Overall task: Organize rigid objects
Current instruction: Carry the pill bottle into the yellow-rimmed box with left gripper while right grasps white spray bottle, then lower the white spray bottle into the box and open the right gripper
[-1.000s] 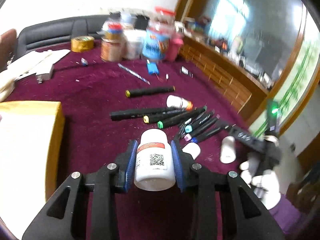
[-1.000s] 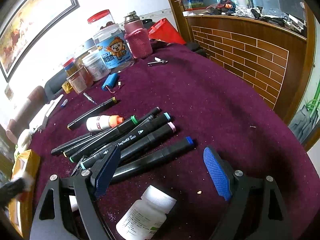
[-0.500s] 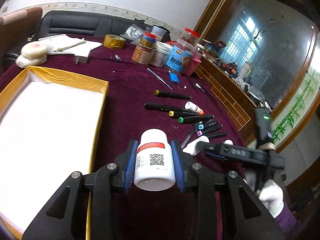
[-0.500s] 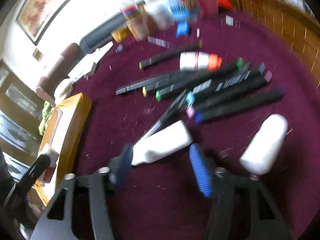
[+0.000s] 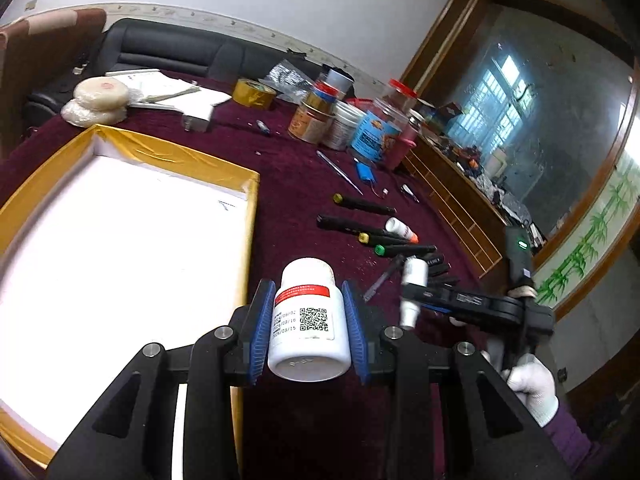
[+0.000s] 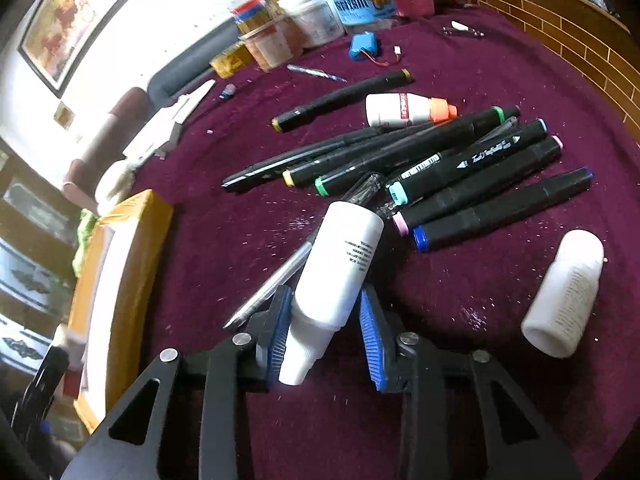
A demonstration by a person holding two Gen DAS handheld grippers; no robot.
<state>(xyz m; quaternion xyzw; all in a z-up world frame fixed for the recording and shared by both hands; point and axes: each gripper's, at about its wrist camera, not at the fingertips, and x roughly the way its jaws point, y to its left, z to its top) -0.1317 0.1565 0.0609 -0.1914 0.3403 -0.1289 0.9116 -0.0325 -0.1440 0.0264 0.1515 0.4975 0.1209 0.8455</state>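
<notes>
A white pill bottle (image 5: 306,320) with a red band and a QR label sits between the blue pads of my left gripper (image 5: 306,292), which is shut on it beside the corner of the yellow-rimmed box (image 5: 250,200). My right gripper (image 6: 325,300) has its jaws closing on a slim white bottle (image 6: 340,256); both pads touch its shoulder. That bottle lies tilted across a clear pen (image 6: 276,280). Several black markers (image 6: 460,168) lie in a row just beyond it. Another white bottle (image 6: 564,300) lies to the right.
A small white bottle with an orange cap (image 6: 404,110) lies among the markers. Jars and tins (image 6: 320,12), a blue battery pack (image 6: 364,46) and a tape roll (image 5: 254,94) crowd the far side. A gloved hand (image 5: 532,384) holds the right gripper. The cloth edge drops off at right.
My left gripper carried the pill bottle leftward, bringing the box into view. My right gripper swung from the far-right bottle to the slim one, and its jaws narrowed around it.
</notes>
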